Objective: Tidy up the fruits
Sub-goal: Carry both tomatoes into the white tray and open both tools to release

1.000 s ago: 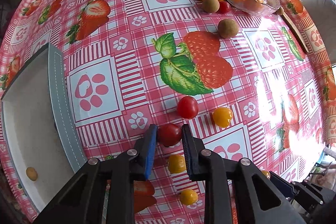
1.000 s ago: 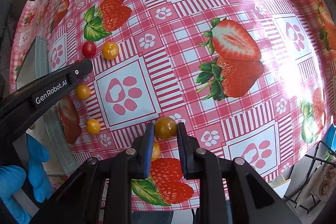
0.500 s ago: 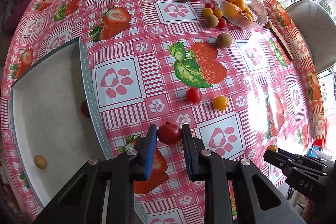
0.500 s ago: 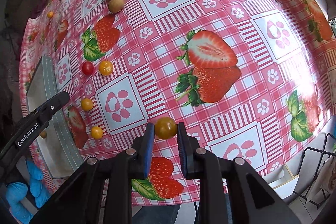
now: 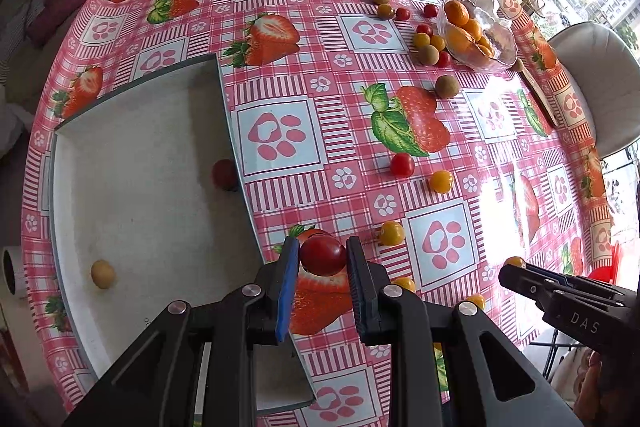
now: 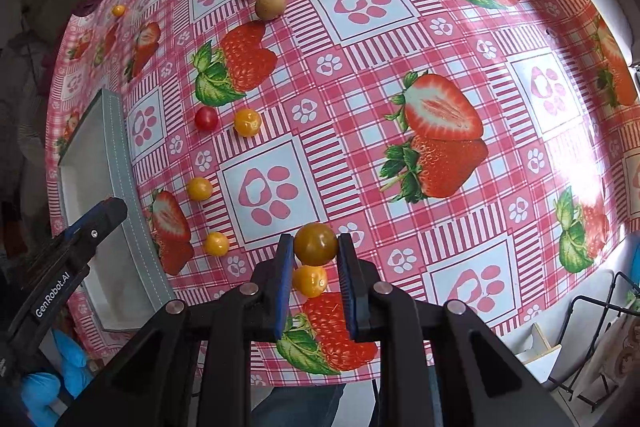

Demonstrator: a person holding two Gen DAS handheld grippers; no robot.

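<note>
My left gripper (image 5: pixel 322 255) is shut on a red cherry tomato (image 5: pixel 323 255) and holds it above the table, just right of the grey-rimmed white tray (image 5: pixel 132 171). The tray holds a red tomato (image 5: pixel 224 174) and a small yellow fruit (image 5: pixel 103 273). My right gripper (image 6: pixel 314 247) is shut on a brownish-orange tomato (image 6: pixel 315 243), held above a yellow tomato (image 6: pixel 310 281) on the cloth. The right gripper also shows in the left wrist view (image 5: pixel 516 269), and the left gripper shows in the right wrist view (image 6: pixel 106 213), over the tray's edge (image 6: pixel 120 163).
Loose red and yellow tomatoes (image 5: pixel 402 165) (image 5: pixel 441 182) (image 5: pixel 391 233) lie on the strawberry-print tablecloth. A glass bowl of oranges (image 5: pixel 476 33) stands at the far right with small kiwis (image 5: pixel 446 86) and tomatoes around it. A white chair (image 5: pixel 600 87) is beyond the table's right edge.
Both grippers have risen from the table with their tomatoes. The left one has moved left, toward the tray, so more of the tray shows.
</note>
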